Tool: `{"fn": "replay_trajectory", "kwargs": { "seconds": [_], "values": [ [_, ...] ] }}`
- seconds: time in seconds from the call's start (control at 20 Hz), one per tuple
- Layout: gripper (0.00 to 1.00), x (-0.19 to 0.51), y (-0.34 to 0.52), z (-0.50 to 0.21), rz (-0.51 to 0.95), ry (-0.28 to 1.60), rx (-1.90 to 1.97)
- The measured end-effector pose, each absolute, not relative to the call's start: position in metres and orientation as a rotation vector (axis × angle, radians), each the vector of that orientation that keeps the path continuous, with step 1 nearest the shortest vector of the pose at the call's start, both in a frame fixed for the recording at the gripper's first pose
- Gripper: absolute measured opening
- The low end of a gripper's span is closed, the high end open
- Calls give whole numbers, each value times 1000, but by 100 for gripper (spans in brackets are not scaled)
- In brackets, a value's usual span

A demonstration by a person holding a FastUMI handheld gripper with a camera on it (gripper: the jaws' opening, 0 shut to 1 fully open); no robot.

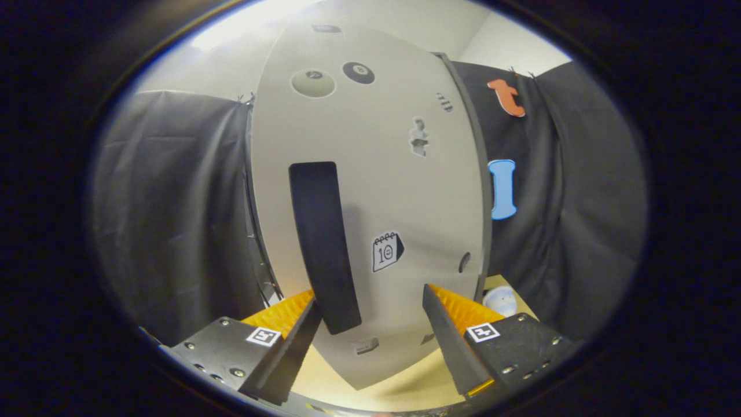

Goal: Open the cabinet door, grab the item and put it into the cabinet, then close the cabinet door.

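A pale grey cabinet door (370,174) stands straight ahead of me, very close, with several stickers on it. A long black vertical handle (321,243) runs down its left half. My gripper (370,304) is open, its fingers spread wide just short of the door. The handle's lower end sits by the left finger (304,324), inside the gap but apart from the right finger (440,324). Neither finger presses on it. A small white round item (501,301) lies on the wooden table beyond the right finger, beside the cabinet's right edge.
The cabinet stands on a light wooden table (405,385). Black cloth walls hang to the left (173,220) and right (579,202) of the cabinet. A white wall shows above.
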State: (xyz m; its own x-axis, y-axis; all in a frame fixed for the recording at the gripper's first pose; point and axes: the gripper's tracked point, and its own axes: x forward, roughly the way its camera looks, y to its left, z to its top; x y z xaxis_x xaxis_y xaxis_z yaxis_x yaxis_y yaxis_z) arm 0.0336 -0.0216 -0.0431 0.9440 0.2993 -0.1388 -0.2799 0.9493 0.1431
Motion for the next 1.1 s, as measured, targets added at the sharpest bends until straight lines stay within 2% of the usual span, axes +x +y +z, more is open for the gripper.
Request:
{"fn": "replay_trajectory", "kwargs": {
  "seconds": [0.75, 1.1],
  "values": [
    [100, 131, 66, -36, 305, 48, 73],
    [100, 164, 90, -36, 229, 4, 61]
  ]
}}
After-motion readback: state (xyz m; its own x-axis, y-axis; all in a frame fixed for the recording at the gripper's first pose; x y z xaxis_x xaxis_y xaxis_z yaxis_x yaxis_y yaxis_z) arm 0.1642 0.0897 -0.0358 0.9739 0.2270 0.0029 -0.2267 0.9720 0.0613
